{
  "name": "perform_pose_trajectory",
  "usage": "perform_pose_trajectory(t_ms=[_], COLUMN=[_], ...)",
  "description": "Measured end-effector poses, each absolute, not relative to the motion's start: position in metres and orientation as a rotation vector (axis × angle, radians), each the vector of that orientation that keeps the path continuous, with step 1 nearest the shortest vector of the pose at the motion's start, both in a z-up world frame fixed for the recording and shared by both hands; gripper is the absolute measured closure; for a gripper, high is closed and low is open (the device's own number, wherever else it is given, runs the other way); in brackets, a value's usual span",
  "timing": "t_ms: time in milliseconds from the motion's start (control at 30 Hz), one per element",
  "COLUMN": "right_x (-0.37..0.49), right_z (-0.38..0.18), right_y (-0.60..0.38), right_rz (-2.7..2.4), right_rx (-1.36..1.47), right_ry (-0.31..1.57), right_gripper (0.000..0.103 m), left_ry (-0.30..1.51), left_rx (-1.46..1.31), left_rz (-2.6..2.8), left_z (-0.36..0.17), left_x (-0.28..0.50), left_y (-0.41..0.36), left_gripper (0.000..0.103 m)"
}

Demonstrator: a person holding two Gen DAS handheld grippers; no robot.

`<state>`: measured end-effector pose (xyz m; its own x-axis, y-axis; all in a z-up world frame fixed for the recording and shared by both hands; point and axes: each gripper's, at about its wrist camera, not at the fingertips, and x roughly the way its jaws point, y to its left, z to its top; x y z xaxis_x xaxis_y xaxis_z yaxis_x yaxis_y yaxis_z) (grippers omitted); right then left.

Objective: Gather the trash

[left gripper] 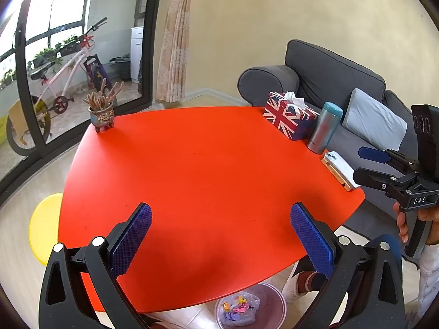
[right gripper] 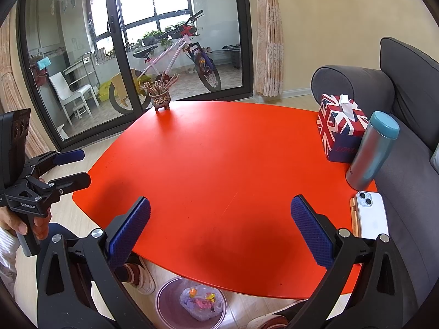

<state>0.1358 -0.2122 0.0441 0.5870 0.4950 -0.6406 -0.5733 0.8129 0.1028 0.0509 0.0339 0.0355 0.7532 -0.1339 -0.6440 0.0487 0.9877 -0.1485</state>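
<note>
A pale pink bin [left gripper: 277, 314] stands on the floor under the near edge of the red table [left gripper: 197, 164]; it shows in the right wrist view too [right gripper: 167, 301]. In it lies a clear plastic bag of coloured scraps [left gripper: 238, 308], also seen in the right wrist view [right gripper: 201, 300]. My left gripper [left gripper: 221, 235] is open and empty above the table's near part. My right gripper [right gripper: 221, 230] is open and empty too. The right gripper also shows at the right of the left wrist view [left gripper: 365, 164], and the left gripper at the left of the right wrist view [right gripper: 79, 167].
On the table: a Union Jack tissue box [left gripper: 288, 115], a teal-capped flask [left gripper: 325, 127], a white phone on a wooden stand [left gripper: 340, 168], a small plant pot [left gripper: 102, 113]. A grey sofa [left gripper: 329, 79] is at the right, a yellow stool [left gripper: 44, 227] at the left.
</note>
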Motion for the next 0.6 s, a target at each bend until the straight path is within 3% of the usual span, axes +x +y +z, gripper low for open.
perform_pose_trajectory(t_ms=[600], right_x=[0.1344], right_z=[0.0407], right_y=[-0.2109], right_rz=[0.626], right_rx=[-0.122], right_ry=[0.714], right_gripper=[0.003], left_ry=[0.71], left_rx=[-0.133], left_rz=[-0.109], left_z=[0.0356], left_x=[0.052], left_y=[0.0346], left_gripper=[0.006])
